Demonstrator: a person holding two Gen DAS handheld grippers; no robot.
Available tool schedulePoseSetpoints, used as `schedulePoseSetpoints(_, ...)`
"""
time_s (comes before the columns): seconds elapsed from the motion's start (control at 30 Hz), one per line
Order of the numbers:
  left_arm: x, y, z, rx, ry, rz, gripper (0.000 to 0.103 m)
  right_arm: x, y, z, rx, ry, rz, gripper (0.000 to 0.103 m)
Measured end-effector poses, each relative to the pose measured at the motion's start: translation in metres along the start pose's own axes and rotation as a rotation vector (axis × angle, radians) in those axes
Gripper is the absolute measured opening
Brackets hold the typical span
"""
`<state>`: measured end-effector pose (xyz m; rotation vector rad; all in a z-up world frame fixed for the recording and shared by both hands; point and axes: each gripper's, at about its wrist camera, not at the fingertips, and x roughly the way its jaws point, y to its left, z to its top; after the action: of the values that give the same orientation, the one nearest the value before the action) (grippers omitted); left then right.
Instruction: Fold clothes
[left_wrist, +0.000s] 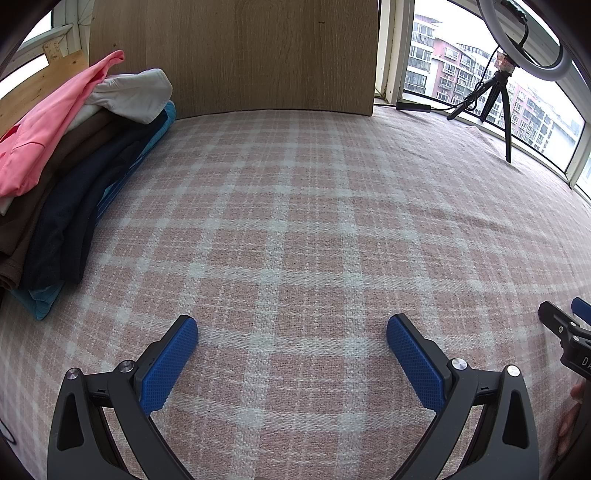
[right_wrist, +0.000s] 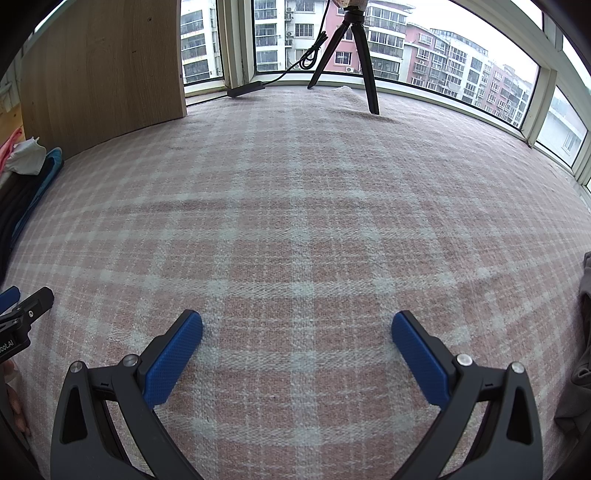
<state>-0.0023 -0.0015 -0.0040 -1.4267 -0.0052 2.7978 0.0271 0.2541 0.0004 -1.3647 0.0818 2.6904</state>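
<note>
Left tongs gape over plaid cloth; stacked clothes lie far left.

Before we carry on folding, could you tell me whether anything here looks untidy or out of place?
Mostly tidy. The pink garment atop the stack of clothes lies loosely draped, not folded flat, and the plaid cover bunches up beside a tripod leg.

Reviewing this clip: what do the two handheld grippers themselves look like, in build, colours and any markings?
Both match. The left gripper and right gripper each have two black plastic arms with cut-out slots and silver pivot bolts, ending in blue textured finger pads. White lettering is printed on each body, cut off at the frame edge where the other camera catches it. No cables or sleeves show; only fingertips at the frame edges.
</note>
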Motion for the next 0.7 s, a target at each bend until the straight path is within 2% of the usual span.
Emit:
schedulePoseSetpoints(0.37,-0.0017,0.0009,-0.0014,0.01,0.007,-0.009,0.103,-0.0021,-0.0026,-0.0015,0.006,0.005,-0.007,0.103)
schedulePoseSetpoints(0.7,-0.0041,0.0077,0.004,0.008,0.08,-0.06,0.102,-0.0079,-0.0023,-0.0027,0.077,0.06,-0.032,0.103)
